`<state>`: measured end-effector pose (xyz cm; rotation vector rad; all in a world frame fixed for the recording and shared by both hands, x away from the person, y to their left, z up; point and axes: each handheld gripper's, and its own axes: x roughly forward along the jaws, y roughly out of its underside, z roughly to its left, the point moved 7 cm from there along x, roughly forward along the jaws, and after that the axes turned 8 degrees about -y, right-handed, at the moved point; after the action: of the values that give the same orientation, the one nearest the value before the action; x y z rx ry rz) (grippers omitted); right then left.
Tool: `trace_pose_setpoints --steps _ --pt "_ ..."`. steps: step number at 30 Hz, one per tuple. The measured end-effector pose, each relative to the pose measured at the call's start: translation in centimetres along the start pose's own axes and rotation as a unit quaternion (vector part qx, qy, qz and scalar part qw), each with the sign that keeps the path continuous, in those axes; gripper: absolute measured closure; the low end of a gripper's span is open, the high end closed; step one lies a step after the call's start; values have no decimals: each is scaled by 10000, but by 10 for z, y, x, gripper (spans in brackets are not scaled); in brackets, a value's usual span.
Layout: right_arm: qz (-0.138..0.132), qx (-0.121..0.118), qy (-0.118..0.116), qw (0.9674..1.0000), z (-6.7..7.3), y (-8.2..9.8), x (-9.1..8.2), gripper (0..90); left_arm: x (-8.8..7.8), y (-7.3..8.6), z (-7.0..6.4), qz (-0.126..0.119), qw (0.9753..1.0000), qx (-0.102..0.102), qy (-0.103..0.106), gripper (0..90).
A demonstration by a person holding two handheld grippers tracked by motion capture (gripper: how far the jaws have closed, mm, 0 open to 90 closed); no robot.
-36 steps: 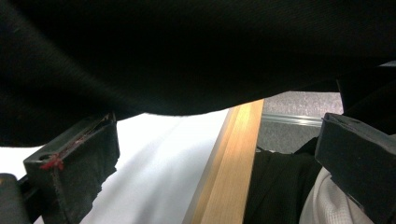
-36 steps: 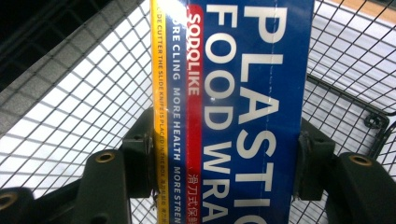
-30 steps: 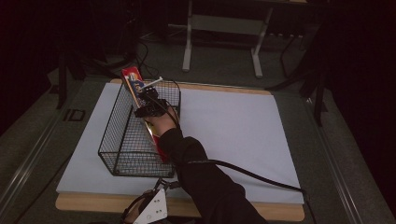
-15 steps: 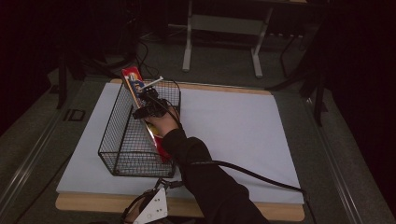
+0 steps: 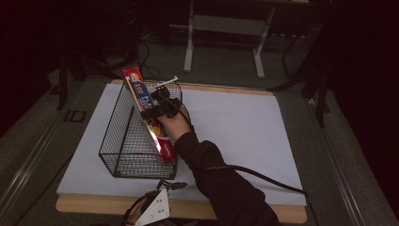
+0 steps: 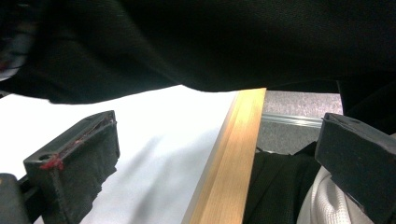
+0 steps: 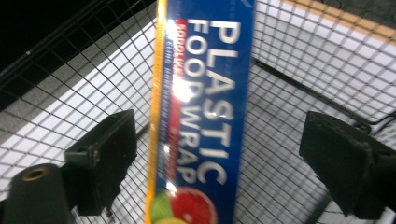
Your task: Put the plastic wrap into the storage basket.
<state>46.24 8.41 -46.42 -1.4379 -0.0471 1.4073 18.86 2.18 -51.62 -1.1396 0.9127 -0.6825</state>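
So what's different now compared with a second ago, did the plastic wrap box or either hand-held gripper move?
Very little changed. The right hand-held gripper stays at the plastic wrap box, its jaws apart on either side of it, and the box still leans tilted in the wire basket. The left hand-held gripper remains low at the table's near edge, open. The basket has not shifted.

A black wire basket (image 5: 134,136) is seen on a white sheet (image 5: 235,132) that covers a wooden-edged table (image 5: 263,212). A long plastic wrap box (image 5: 146,110) is leaned in the basket, its far end raised above the rim. The right gripper (image 5: 157,103) is held at the box by a dark-sleeved arm (image 5: 221,183). The left gripper (image 5: 155,212) is seen at the table's near edge. A cable (image 5: 263,179) is trailed across the sheet.
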Motion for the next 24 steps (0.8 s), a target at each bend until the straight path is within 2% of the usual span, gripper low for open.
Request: trace_pose_setpoints --steps 6,11,16,19,22,24 --pt "-248 -27 -129 9996 -9 4 -21 134 2 1 -1 35 10000 6 24 2" --pt "-260 -222 -289 9990 -14 9 -38 156 2 1 1 13 10000 -58 18 2" --pt "-338 -457 -120 9983 -19 15 -55 149 2 1 1 24 10000 -44 5 2" --pt "-403 -499 -121 9979 -24 20 -65 145 2 1 1 15 10000 -33 5 2" --pt "-466 -549 -238 9971 -28 24 -75 145 2 1 1 24 10000 -43 -1 2" --pt "-531 -576 -213 9967 -30 27 -83 144 2 1 1 23 10000 -44 -4 2"
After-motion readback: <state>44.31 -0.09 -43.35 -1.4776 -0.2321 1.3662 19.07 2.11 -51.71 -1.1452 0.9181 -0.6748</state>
